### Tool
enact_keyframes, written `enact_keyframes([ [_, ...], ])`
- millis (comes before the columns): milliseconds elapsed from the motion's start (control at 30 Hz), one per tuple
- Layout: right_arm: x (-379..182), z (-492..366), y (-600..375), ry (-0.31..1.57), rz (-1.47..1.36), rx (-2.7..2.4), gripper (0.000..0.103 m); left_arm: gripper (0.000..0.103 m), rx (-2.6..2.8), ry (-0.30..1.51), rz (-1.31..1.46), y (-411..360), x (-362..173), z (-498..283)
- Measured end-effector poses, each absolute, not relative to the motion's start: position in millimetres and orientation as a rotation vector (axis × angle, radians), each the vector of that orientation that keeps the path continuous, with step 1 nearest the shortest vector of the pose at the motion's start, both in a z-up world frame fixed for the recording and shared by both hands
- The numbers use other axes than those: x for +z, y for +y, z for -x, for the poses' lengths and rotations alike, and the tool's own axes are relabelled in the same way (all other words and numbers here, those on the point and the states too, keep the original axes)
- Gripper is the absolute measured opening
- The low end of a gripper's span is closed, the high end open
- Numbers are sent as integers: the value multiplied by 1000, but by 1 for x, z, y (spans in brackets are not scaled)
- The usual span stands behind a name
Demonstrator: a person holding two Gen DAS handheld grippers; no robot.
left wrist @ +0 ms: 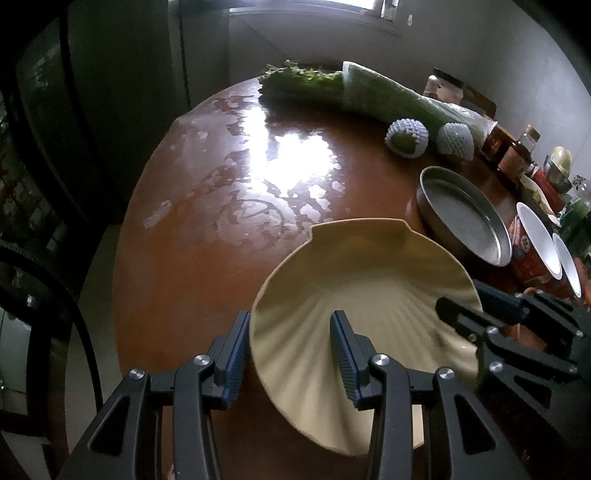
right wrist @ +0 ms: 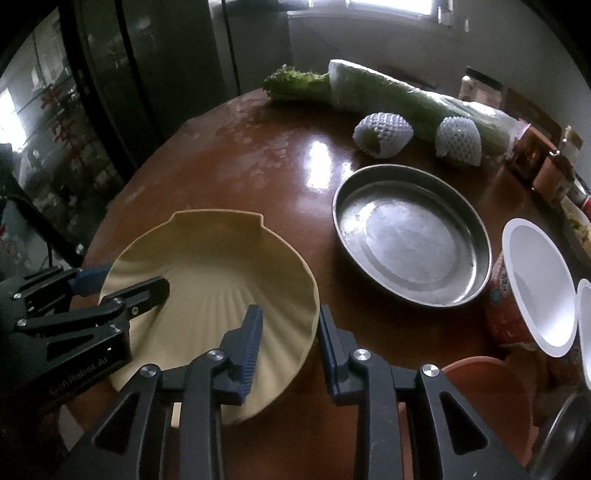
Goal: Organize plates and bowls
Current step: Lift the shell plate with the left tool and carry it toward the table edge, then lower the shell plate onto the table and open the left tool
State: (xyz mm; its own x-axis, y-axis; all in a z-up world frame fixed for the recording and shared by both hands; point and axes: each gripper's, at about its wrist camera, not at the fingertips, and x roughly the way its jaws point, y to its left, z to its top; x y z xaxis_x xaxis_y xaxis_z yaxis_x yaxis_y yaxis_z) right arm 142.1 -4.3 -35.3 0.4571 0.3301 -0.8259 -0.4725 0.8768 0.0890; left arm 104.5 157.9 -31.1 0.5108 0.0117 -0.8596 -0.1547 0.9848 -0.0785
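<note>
Cream shell-shaped plate (left wrist: 354, 280) low centre of the left view, tilted, flat notched end pointing up-frame across the brown desk (left wrist: 192, 258). Left tool (left wrist: 290, 350) straddles its near rim, narrow. Right tool (right wrist: 290, 343) straddles the opposite rim, pads apparently not pressing. Steel pan (right wrist: 410, 236) right of it.

Home dining rm prob., round wood table (right wrist: 229, 177), veg (right wrist: 388, 96), window (right wrist: 388, 5)

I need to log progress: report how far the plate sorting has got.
Done: nothing visibly stacked. In hand: both the left gripper and right gripper straddle the shell-shaped plate rim. Left: the steel pan and paper bowls sit separately.
</note>
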Motion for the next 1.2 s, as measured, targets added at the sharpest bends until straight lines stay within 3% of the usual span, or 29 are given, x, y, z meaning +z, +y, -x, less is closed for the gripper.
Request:
enact_keyframes([
  [533, 4, -131, -30, 847, 116, 462, 45, 47, 156, 921, 162, 169, 5, -92],
  [667, 19, -121, -43, 799, 103, 444, 47, 51, 149, 875, 164, 159, 19, -90],
  [1200, 56, -85, -119, 679, 31, 372, 56, 52, 43, 829, 104, 85, 46, -79],
])
